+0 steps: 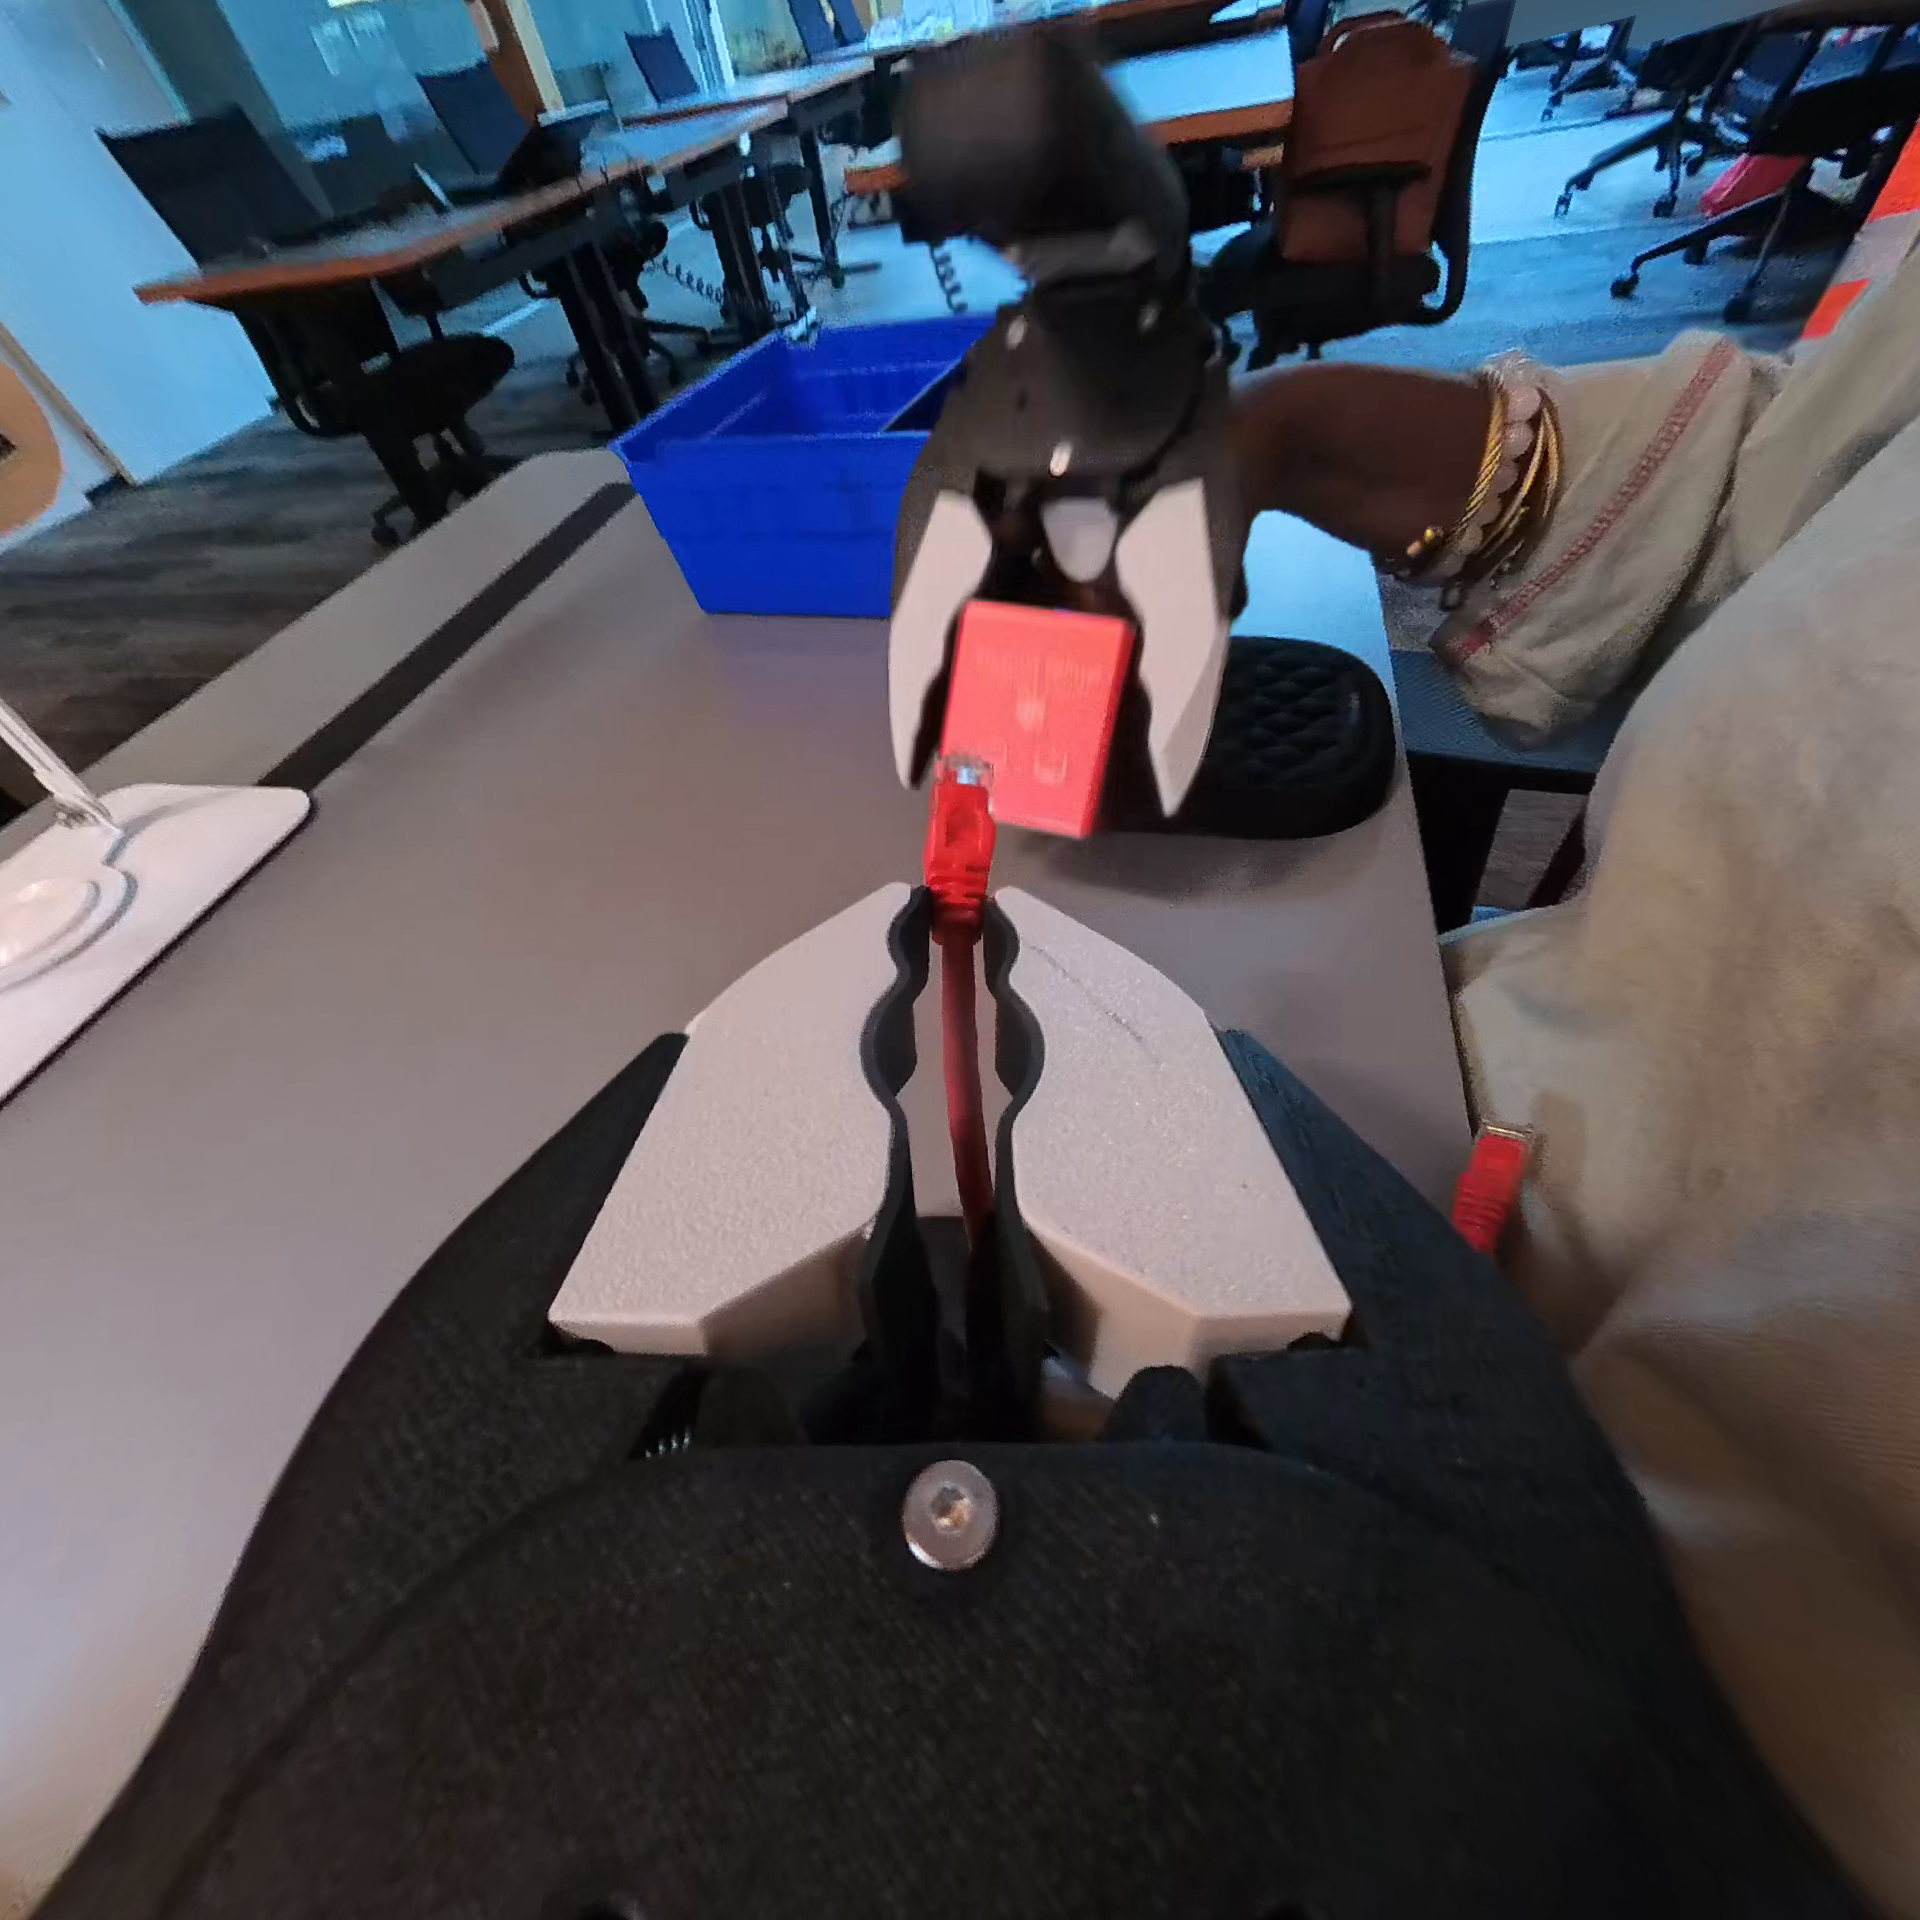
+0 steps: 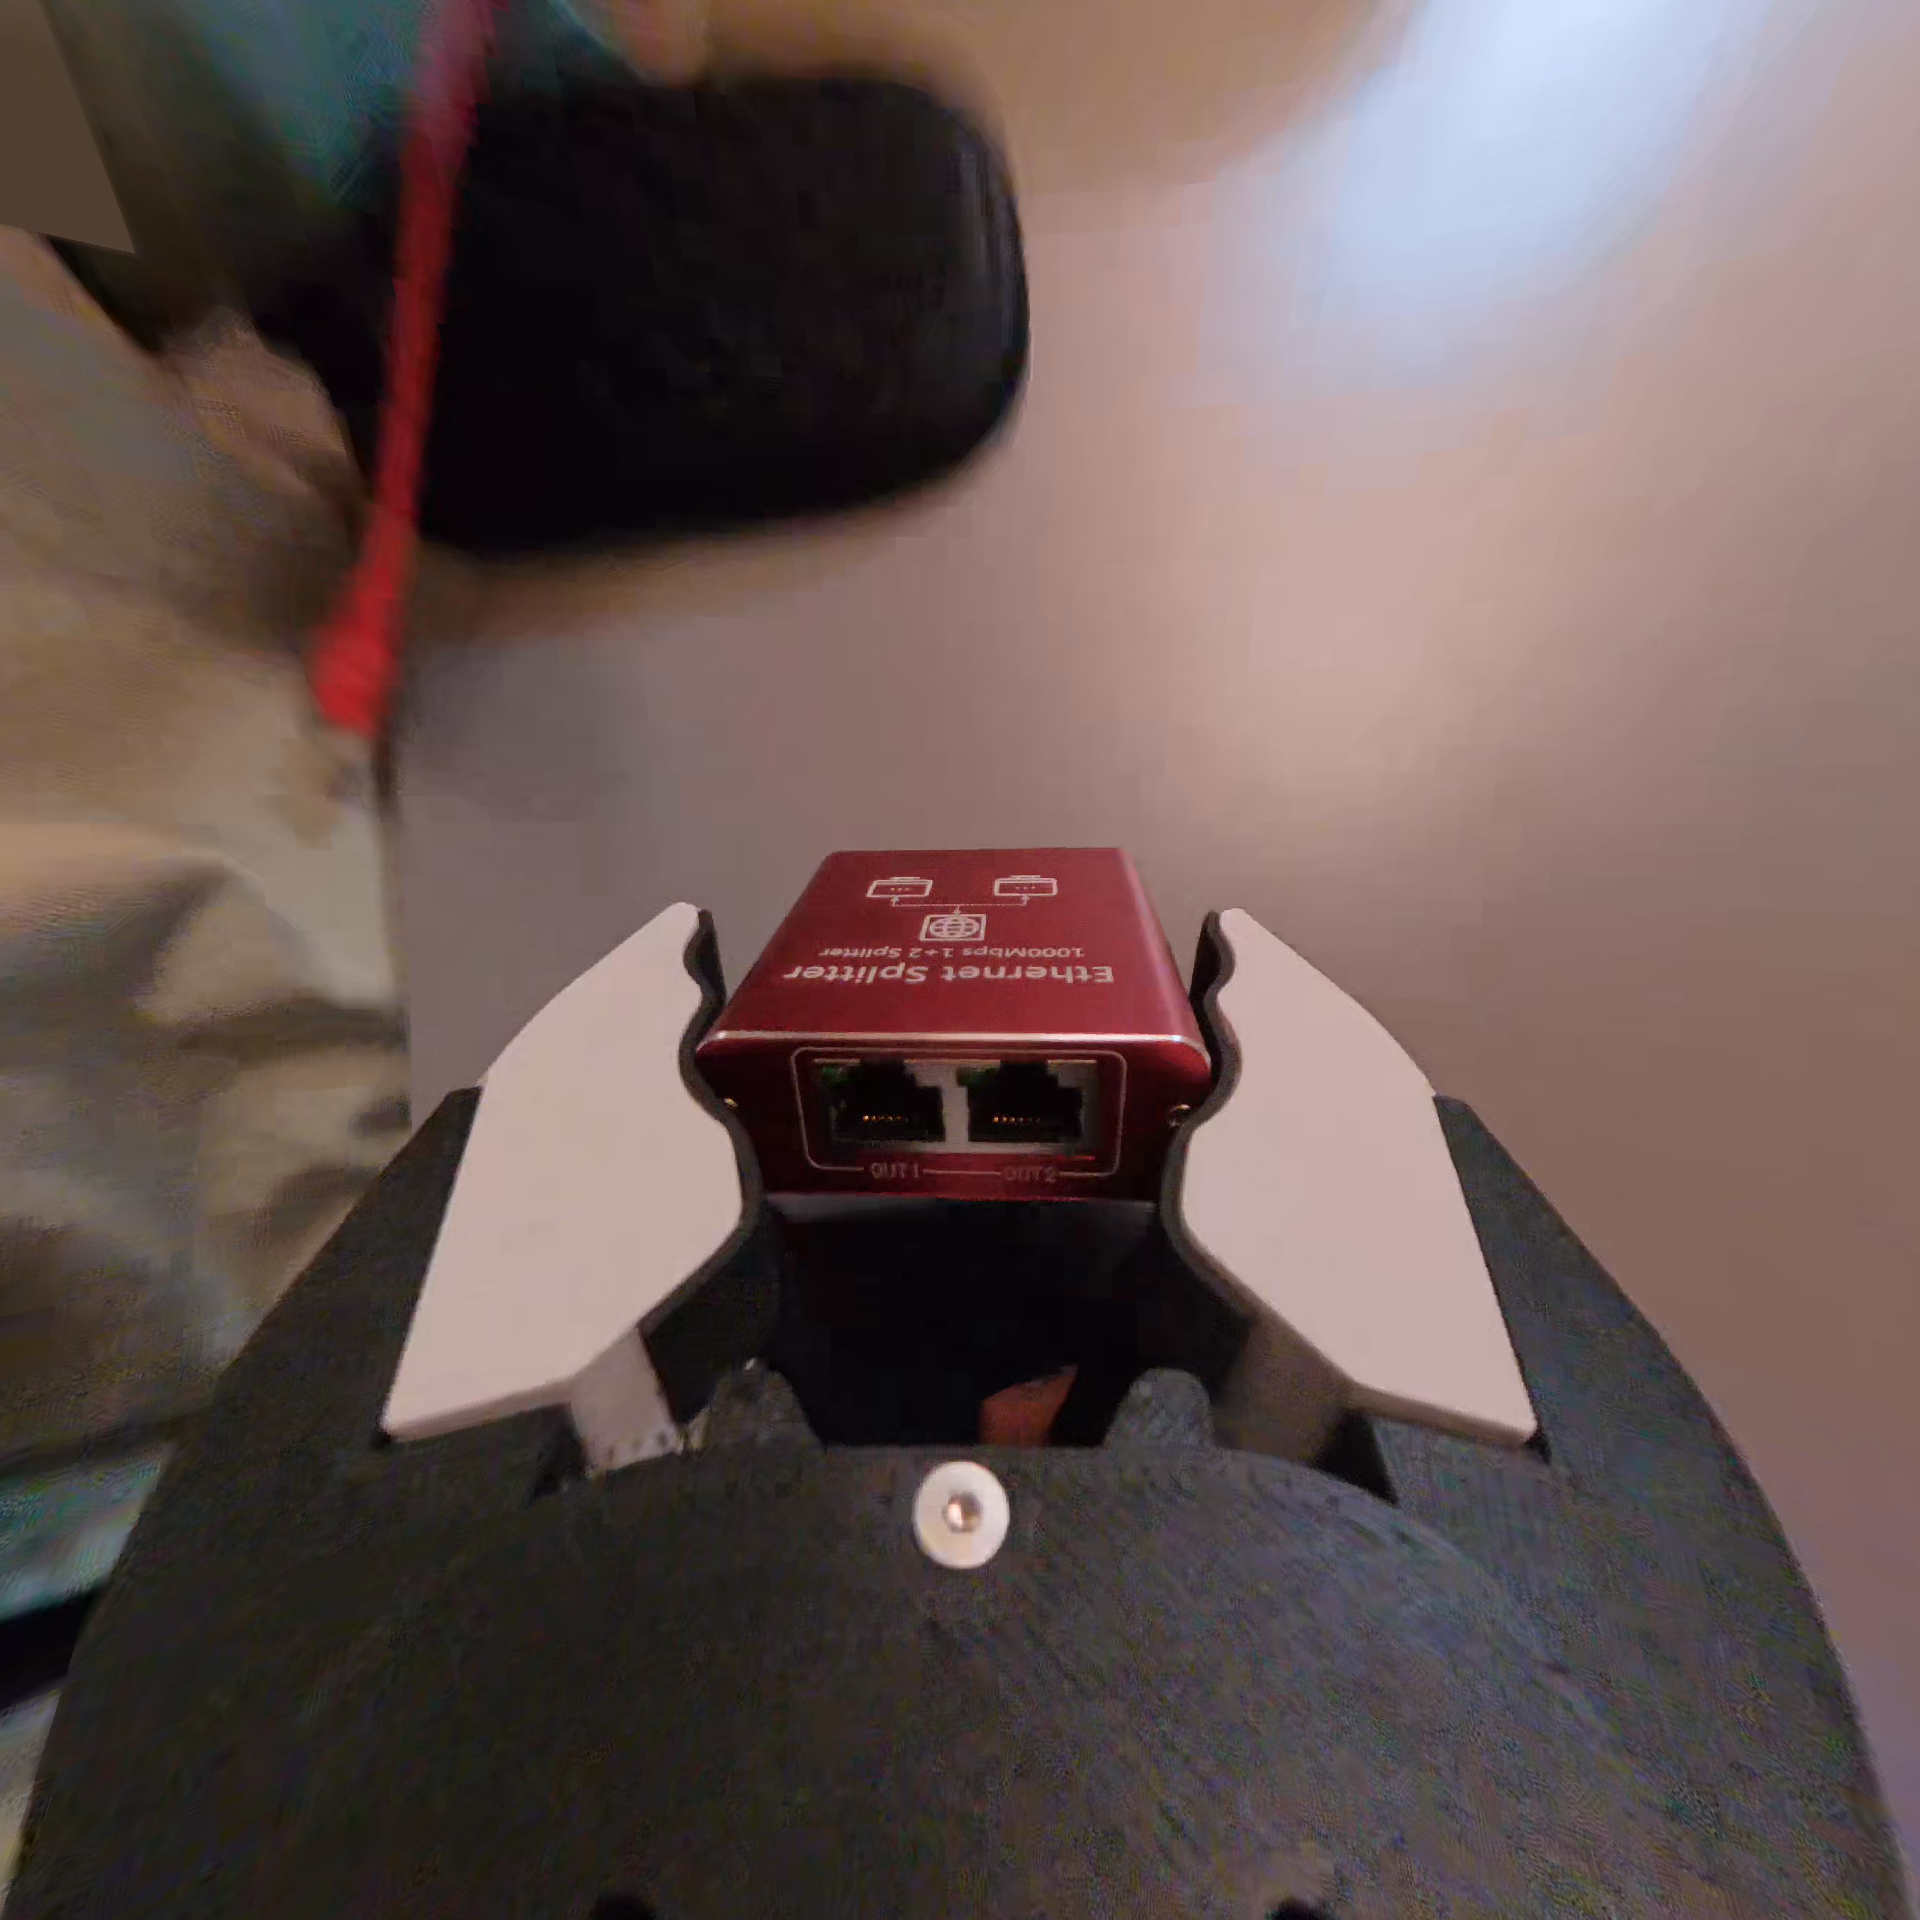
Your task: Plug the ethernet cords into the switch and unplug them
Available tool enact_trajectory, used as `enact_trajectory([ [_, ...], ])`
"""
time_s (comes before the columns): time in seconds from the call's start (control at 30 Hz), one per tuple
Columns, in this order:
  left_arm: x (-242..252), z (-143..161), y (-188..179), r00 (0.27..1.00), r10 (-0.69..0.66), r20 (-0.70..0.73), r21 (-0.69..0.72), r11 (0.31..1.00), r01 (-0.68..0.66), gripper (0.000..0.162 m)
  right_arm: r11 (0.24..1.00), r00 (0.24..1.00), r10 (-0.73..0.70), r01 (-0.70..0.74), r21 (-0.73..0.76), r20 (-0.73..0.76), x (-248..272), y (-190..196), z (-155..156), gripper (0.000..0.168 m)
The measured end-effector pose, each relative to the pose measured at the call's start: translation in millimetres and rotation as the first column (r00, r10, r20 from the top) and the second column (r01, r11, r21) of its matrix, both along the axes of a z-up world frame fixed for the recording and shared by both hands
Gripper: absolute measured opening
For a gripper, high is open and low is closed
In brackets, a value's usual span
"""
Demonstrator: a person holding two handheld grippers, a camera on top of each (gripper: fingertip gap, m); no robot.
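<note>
My left gripper is shut on a red ethernet cord. Its plug sticks out past the fingertips. Facing it, my right gripper is shut on the small red switch and holds it above the table. The plug tip sits at the switch's lower left corner; I cannot tell whether they touch. In the right wrist view the right gripper clamps the switch by its sides, and two empty ports face the camera. A second red plug hangs at the right by the person's clothing; it appears blurred in the right wrist view.
A blue bin stands at the table's far edge. A black padded rest lies behind the switch; it also shows in the right wrist view. A white lamp base sits at the left. A person's sleeve reaches in from the right.
</note>
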State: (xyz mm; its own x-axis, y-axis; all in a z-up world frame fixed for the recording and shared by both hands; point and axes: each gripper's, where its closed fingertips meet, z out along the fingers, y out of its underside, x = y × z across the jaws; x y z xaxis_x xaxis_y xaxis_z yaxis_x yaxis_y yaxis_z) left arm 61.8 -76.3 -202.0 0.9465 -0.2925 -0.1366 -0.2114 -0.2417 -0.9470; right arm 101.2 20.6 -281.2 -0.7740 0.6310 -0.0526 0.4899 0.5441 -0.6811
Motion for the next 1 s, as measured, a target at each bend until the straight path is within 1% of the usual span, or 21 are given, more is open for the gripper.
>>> enact_trajectory([
  [0.03,0.3,-0.9,0.2,1.000,-0.003,0.012,-0.018,1.000,0.003,0.010,0.993,0.993,0.012,-0.025,-0.116,-0.115,-1.2,-6.0,20.1,0.088],
  [0.07,1.0,-1.7,0.7,0.999,-0.004,0.033,-0.039,0.999,0.006,0.010,0.971,0.976,0.011,-0.063,-0.232,-0.219,0.1,-11.1,41.2,0.088],
  [0.1,1.7,-1.8,1.7,0.998,-0.003,0.056,-0.060,0.998,0.007,0.010,0.932,0.948,-0.005,-0.111,-0.344,-0.319,2.7,-15.0,62.7,0.087],
  [0.13,3.0,-1.6,3.1,0.997,-0.004,0.074,-0.075,0.997,0.010,0.010,0.878,0.917,-0.031,-0.165,-0.449,-0.397,7.1,-18.1,82.1,0.087],
  [0.17,4.7,-1.2,4.9,0.997,-0.005,0.080,-0.088,0.996,0.012,0.010,0.819,0.892,-0.059,-0.214,-0.532,-0.449,11.9,-20.5,96.6,0.087],
  [0.23,7.6,-1.3,9.2,0.998,0.004,0.068,-0.113,0.994,0.004,0.009,0.734,0.857,-0.106,-0.274,-0.621,-0.504,18.4,-26.2,109.5,0.087],
  [0.3,12.5,-1.2,12.4,0.999,-0.001,0.047,-0.134,0.991,0.007,0.010,0.696,0.844,-0.122,-0.302,-0.651,-0.522,21.9,-33.6,110.4,0.087],
  [0.37,19.1,0.1,14.4,0.999,-0.017,0.037,-0.145,0.989,0.022,0.009,0.682,0.846,-0.113,-0.315,-0.660,-0.521,24.0,-39.1,107.4,0.087],
  [0.47,27.5,1.7,16.4,0.999,-0.044,0.030,-0.166,0.985,0.049,0.009,0.686,0.846,-0.108,-0.317,-0.655,-0.523,24.0,-41.2,104.4,0.088],
  [0.6,33.6,2.8,20.2,0.998,-0.068,0.016,-0.179,0.981,0.069,0.009,0.720,0.841,-0.076,-0.326,-0.613,-0.536,24.3,-43.5,101.0,0.087],
  [0.73,40.6,3.1,24.1,0.996,-0.092,0.013,-0.195,0.976,0.093,0.009,0.730,0.834,-0.051,-0.344,-0.590,-0.549,24.8,-44.6,98.4,0.087],
  [1.0,44.9,6.0,29.8,0.992,-0.123,-0.001,-0.204,0.972,0.121,0.009,0.723,0.835,-0.021,-0.367,-0.585,-0.550,25.7,-46.3,95.8,0.087],
])
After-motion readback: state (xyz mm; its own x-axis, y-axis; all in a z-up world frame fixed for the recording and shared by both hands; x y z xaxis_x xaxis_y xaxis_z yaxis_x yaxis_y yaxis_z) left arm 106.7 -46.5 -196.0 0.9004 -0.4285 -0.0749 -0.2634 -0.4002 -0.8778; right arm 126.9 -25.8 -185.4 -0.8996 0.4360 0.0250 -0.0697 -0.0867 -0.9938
